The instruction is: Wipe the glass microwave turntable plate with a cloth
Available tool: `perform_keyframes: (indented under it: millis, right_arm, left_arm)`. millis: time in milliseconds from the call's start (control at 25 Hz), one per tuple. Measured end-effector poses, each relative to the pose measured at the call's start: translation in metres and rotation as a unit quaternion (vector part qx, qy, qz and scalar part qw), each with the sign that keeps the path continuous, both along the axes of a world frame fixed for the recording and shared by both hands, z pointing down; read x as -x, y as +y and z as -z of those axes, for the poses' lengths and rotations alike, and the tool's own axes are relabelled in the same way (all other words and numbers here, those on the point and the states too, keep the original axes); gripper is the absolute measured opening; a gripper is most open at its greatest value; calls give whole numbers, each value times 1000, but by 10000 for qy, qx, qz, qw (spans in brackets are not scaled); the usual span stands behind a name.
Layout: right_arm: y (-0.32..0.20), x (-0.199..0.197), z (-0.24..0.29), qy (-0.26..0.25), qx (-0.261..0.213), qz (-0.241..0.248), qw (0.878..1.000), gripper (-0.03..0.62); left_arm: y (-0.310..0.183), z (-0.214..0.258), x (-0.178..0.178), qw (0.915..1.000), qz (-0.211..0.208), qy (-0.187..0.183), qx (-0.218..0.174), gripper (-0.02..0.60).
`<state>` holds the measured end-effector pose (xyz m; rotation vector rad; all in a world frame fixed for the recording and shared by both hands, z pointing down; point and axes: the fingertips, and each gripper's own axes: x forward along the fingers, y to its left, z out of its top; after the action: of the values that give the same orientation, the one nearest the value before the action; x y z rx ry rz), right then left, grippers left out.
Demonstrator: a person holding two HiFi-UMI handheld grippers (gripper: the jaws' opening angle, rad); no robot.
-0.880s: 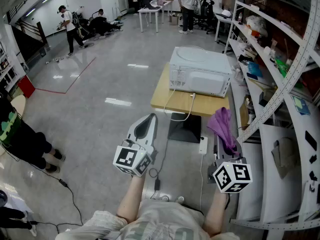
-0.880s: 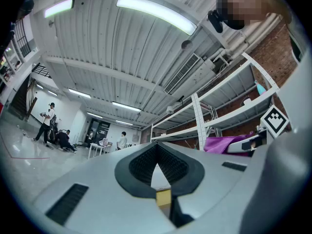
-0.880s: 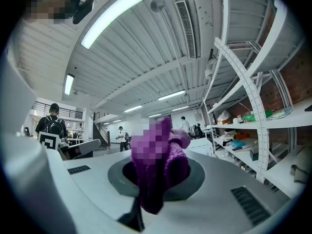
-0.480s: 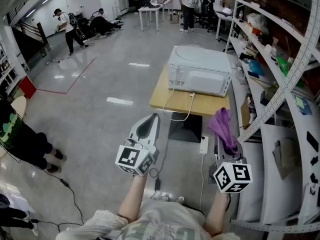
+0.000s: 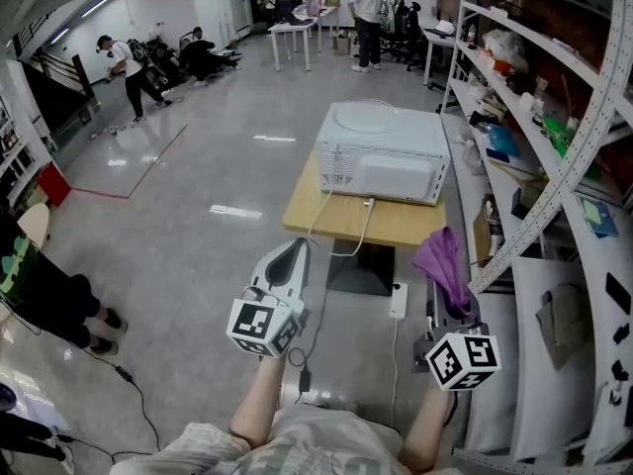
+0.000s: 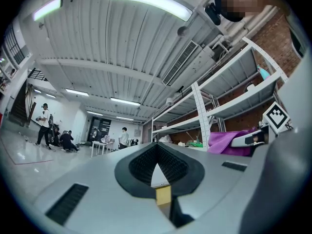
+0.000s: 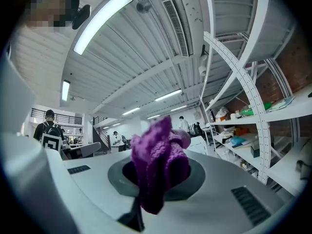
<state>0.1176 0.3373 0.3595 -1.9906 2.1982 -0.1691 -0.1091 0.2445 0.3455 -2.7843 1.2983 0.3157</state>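
Cloth [image 7: 157,155], one piece of purple knit, is pinched in the right hand-held gripper [image 7: 161,179]; it bunches up above the jaws, and in the head view it droops over them in loose folds. One glass turntable plate [image 5: 366,119] lies flat on top of the white microwave [image 5: 381,156], toward the left of its lid. The plate is round and clear, and it shows mostly as a pale ring against the white casing. One microwave stands on one small wooden tabletop [image 5: 351,221], its vented back facing the camera. A white cable [image 5: 348,237] runs from that back over the tabletop's near edge. The plate is well apart from both hand-held grippers, which are held up side by side in the foreground. The left hand-held gripper [image 6: 157,149] has its jaws brought together at the tips, with nothing between them. Metal shelving [image 5: 554,127] runs along the right side of the room.
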Motion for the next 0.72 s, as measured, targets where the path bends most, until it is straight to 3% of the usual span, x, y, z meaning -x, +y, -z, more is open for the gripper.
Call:
perform_keyframes:
  millis: [400,720]
  right_arm:
    - [-43,-26,-28,-65,375,24,9993,48]
    - [-171,-19,-17,186,257,248,9992,48]
  left_arm:
    - [-40,-7,-25,9999,81,-98,6,3]
    - [-153,-7,-33,10000,35,71,-42,3]
